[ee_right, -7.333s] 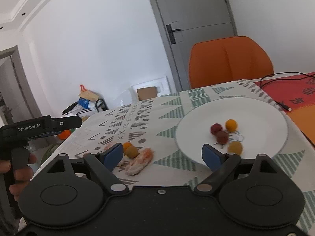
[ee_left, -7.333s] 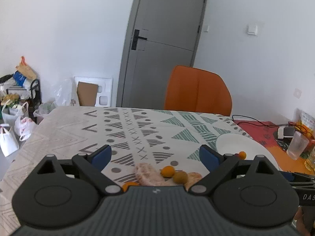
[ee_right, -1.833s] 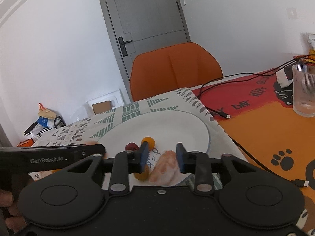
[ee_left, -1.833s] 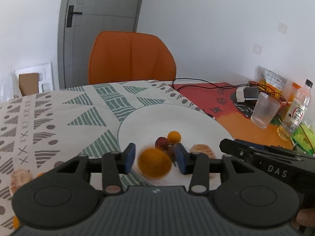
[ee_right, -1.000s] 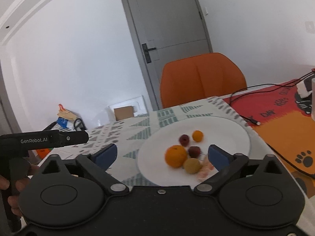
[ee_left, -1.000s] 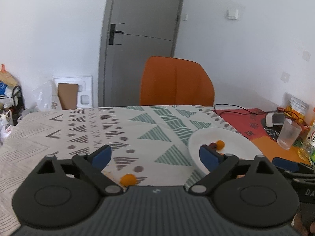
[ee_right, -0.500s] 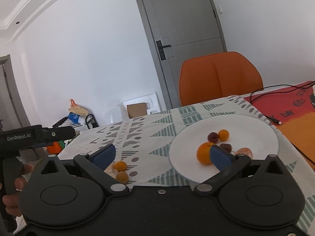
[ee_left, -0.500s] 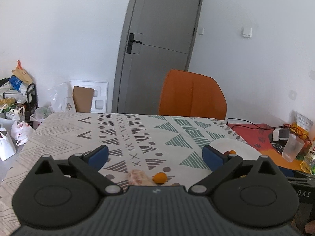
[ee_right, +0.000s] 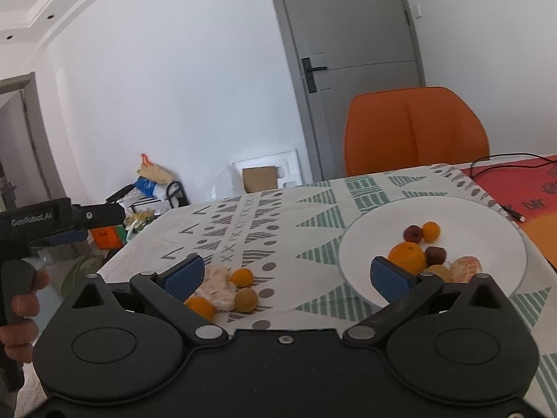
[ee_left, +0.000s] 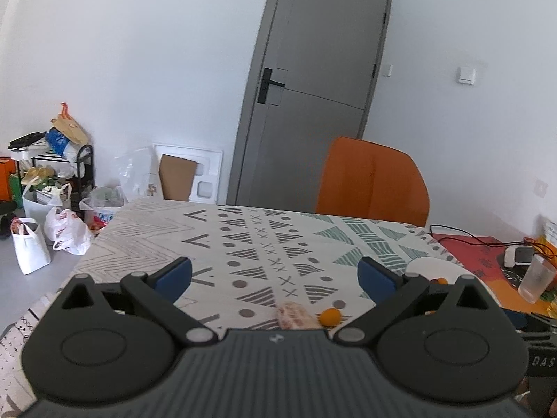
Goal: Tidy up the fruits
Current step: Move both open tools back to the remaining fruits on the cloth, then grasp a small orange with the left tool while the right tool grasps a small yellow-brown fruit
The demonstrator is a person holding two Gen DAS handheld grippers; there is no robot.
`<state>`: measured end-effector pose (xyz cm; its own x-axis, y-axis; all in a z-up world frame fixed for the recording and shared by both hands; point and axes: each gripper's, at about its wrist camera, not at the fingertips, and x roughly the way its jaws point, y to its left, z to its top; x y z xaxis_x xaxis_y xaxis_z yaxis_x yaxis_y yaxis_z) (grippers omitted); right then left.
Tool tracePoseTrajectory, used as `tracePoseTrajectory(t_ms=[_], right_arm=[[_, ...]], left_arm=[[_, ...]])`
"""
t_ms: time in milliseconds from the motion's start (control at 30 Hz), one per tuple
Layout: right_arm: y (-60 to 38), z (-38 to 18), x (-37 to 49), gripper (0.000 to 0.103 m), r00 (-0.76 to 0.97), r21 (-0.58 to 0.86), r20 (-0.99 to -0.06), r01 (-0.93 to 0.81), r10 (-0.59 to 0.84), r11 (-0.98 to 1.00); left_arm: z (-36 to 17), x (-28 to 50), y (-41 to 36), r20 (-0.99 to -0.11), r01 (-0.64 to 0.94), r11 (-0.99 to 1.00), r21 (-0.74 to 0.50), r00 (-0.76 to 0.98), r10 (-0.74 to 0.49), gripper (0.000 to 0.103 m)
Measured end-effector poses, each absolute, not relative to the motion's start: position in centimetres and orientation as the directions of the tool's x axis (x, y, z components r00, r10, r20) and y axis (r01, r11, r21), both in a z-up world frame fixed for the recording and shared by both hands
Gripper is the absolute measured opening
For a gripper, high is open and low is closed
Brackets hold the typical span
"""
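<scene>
A white plate (ee_right: pixel 487 219) on the patterned tablecloth holds an orange (ee_right: pixel 406 257), two dark red fruits, a small orange fruit (ee_right: pixel 431 231), a yellowish fruit and a peeled tangerine (ee_right: pixel 465 269). Left of the plate a peeled tangerine (ee_right: pixel 217 287) lies among three small orange-yellow fruits (ee_right: pixel 242 277). My right gripper (ee_right: pixel 287 275) is open and empty above the table's near edge. My left gripper (ee_left: pixel 275 275) is open and empty; just past it lie the peeled tangerine (ee_left: pixel 294 315) and one small fruit (ee_left: pixel 330 316). The plate's far rim (ee_left: pixel 431 264) shows at the right.
An orange chair (ee_left: pixel 372 181) stands behind the table. A plastic cup (ee_left: pixel 536 278), a charger and a black cable (ee_right: pixel 504 160) lie on the red-orange mat at the right. Bags and a rack (ee_left: pixel 52 191) stand on the floor at the left.
Both grippers let go of their fruit onto the plate, opened and drew back to the left. The loose fruits on the cloth have come back into view in front of both.
</scene>
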<state>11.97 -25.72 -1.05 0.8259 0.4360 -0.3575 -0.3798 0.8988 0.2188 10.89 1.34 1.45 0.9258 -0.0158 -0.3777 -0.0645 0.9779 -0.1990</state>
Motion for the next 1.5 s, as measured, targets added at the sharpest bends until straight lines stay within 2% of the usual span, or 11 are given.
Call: tracePoseTrajectory(t_ms=[167,333,500,667,800,1067,1100,1200,1500], right_arm=[[-25.0,-1.6,12.7,0.099,0.802,0.227,-0.388,-0.395,0.454,0.89],[-24.3,-2.5,13.4,0.086,0.775,0.237,-0.425,-0.403,0.467,0.884],[-23.4,-3.4,14.2,0.078,0.745,0.247,-0.453,-0.423,0.489,0.872],[-22.5,-4.3,15.4,0.068,0.711,0.262,-0.482,-0.44,0.512,0.859],[-21.8,-4.7,16.2,0.066,0.695,0.256,-0.501,-0.45,0.516,0.855],[-20.0,-5.4,18.0,0.051,0.653,0.273,-0.53,-0.473,0.541,0.838],[-19.8,-5.6,18.2,0.048,0.65,0.273,-0.532,-0.476,0.543,0.836],[-19.3,-6.3,18.6,0.022,0.631,0.273,-0.551,-0.482,0.546,0.832],[-21.0,-5.7,17.8,0.022,0.664,0.281,-0.523,-0.457,0.535,0.844]], left_arm=[[0.7,11.2,2.3,-0.395,-0.062,0.971,-0.233,0.918,-0.036,0.098],[-0.4,11.3,2.8,-0.413,-0.06,0.967,-0.246,0.909,-0.048,0.095],[-1.8,11.8,2.9,-0.447,-0.061,0.964,-0.26,0.892,-0.064,0.093],[-3.0,12.8,2.9,-0.48,-0.069,0.959,-0.275,0.874,-0.074,0.083],[-3.5,13.2,3.1,-0.486,-0.071,0.957,-0.282,0.871,-0.079,0.081],[-4.5,13.8,2.9,-0.513,-0.068,0.954,-0.293,0.853,-0.096,0.075],[-4.6,13.9,3.0,-0.515,-0.068,0.953,-0.294,0.851,-0.098,0.074],[-4.9,14.1,3.0,-0.528,-0.074,0.953,-0.295,0.844,-0.098,0.074],[-4.8,14.1,1.7,-0.53,-0.042,0.958,-0.283,0.84,-0.12,0.074]])
